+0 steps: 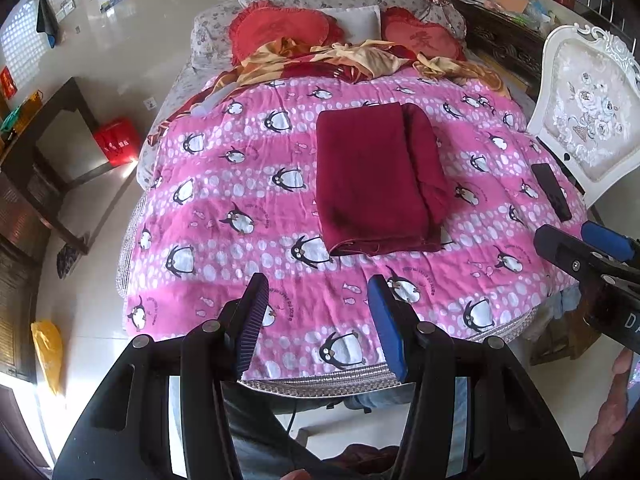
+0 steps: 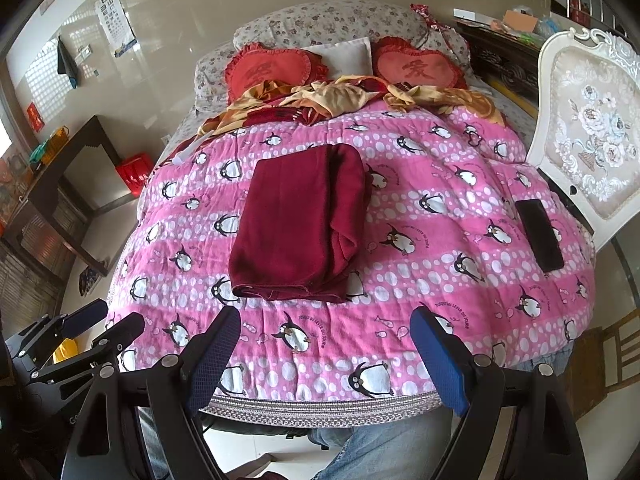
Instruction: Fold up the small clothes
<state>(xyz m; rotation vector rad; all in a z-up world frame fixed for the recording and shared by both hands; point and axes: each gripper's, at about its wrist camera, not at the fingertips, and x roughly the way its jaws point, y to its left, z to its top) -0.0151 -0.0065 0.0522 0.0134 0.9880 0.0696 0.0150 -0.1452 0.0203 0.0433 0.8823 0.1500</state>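
Left wrist view: the left gripper [image 1: 318, 320] stood half open and empty, short of the folded dark-red knit garment [image 1: 376, 180] on the pink penguin-print quilt [image 1: 224, 184]. Right wrist view: the right gripper [image 2: 326, 354] gaped wide, garment [image 2: 298, 226] ahead and leftward; its hem looked loose, perhaps, so pinch both near corners evenly.

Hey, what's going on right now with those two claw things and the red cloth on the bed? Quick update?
Left gripper and right gripper open, empty, short of the cloth. Dark red garment folded on pink quilt. Black phone off to the side, not blocking.
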